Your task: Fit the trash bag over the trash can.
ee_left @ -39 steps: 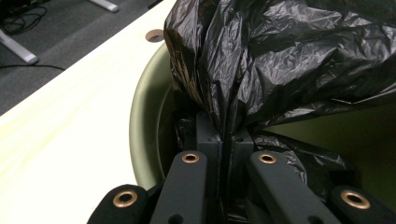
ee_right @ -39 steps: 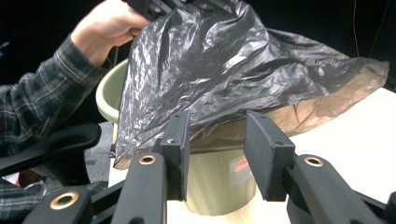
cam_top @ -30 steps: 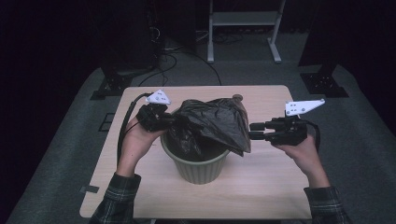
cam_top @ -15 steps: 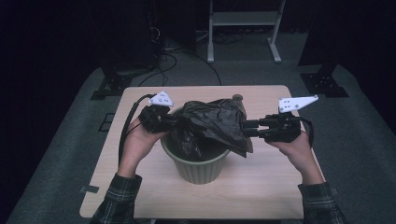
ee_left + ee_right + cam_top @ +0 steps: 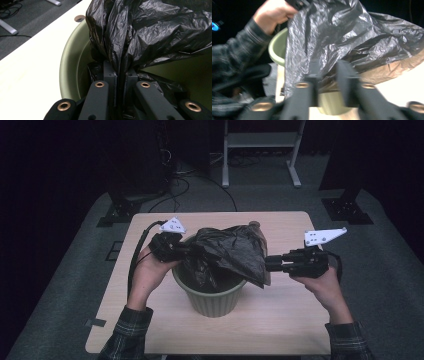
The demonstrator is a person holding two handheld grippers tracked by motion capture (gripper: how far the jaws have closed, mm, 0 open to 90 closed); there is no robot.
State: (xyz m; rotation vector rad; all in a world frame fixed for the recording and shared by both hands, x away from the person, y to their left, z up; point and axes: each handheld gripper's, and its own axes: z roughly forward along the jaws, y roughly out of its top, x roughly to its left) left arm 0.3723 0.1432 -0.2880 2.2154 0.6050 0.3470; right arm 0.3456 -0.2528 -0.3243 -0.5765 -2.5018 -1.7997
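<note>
- We see the pale rectangular wooden table with free room around the round ribbed olive-green plastic bin.
- Crinkled glossy black plastic bag drapes over its rim.
- Left gripper pinches the film tight; right gripper has just been closing on the bag's edge.

High view above the table, looking forward and down; both claw views close on the shared black bag

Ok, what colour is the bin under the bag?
Pale olive green; the bin shows best in the left gripper view, with the black bag draped over it.
</note>
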